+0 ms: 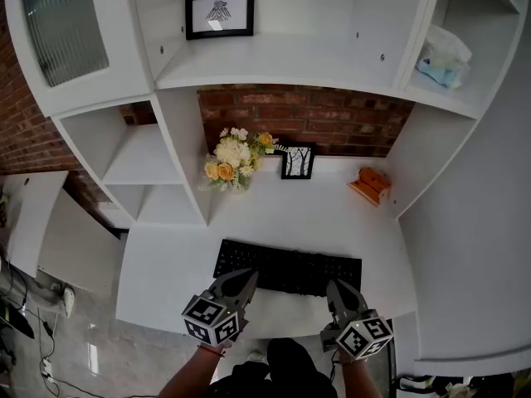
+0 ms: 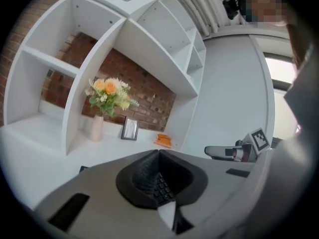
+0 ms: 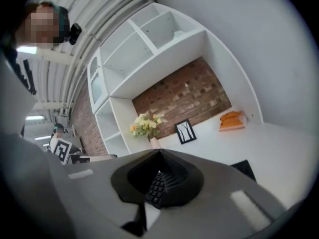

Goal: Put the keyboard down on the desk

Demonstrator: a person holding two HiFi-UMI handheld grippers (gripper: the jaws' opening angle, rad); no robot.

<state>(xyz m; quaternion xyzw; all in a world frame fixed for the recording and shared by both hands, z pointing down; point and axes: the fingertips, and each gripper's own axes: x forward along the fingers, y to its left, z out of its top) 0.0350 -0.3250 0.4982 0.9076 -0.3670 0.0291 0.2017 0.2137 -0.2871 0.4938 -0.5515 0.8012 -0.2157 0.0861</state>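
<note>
Head view: keyboard [image 1: 288, 270] held at both ends, left hand-held gripper [image 1: 243, 279] and right hand-held gripper [image 1: 337, 289] each clamped on its near edge, prob. just above the desk [image 1: 332, 214] front. Step: carrying, not yet set down. Next: lower it level, both sides together, then release.

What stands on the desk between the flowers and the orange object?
A small black picture frame; the head view shows it between the flowers and the orange object.
</note>
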